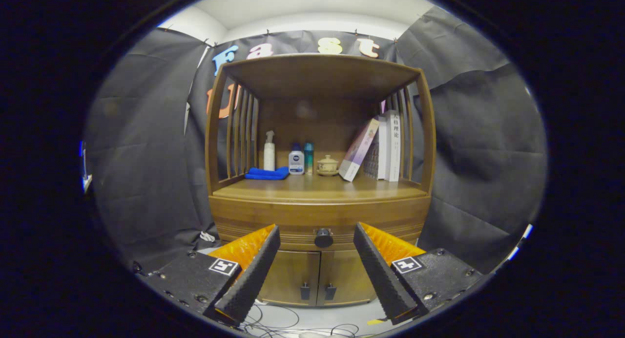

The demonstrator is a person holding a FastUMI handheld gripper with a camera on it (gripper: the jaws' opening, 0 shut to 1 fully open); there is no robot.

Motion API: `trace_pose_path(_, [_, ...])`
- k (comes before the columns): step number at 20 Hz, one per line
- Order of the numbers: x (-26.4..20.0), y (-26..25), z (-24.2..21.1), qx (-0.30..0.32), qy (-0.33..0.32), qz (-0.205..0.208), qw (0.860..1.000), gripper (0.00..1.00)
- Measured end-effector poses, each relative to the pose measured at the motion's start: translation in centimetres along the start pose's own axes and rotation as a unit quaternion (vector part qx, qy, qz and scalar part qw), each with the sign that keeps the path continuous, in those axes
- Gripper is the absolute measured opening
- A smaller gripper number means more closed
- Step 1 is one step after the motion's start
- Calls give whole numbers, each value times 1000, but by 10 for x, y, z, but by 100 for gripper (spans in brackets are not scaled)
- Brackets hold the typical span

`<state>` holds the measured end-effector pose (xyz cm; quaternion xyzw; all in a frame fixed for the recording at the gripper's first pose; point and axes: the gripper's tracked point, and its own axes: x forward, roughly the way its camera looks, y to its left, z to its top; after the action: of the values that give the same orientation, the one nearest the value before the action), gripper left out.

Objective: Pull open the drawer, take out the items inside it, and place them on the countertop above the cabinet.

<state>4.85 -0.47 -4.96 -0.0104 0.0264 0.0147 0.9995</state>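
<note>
Ridged fingers of the gripper (316,240) stand wide apart with nothing between them but air, framing the round dark knob (323,238) of the drawer (320,220), which lies beyond the tips. Drawer front sits flush with the wooden cabinet (320,191); it is shut, so the items inside cannot be seen and the opening step is not yet begun. Judgement: advance straight along the present line, keep the knob centred between the fingers, close on it squarely, then draw back level rather than upward, since a small rounded knob may slip from the pads. Cabinet is smooth brown wood with a curved, grooved drawer face, slatted sides and two lower doors (317,278) with small dark pulls. Countertop (317,187) carries a folded blue cloth (267,173), bottles, a small lidded ceramic jar (327,165) and leaning books (376,150); its front strip is bare.
</note>
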Motion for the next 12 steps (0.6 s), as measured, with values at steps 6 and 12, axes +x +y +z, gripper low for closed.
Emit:
trace_pose_path(6, [61, -5, -34, 12, 13, 9, 1000, 99])
trace_pose_path(12, [133, -17, -67, 6, 44, -3, 999, 99])
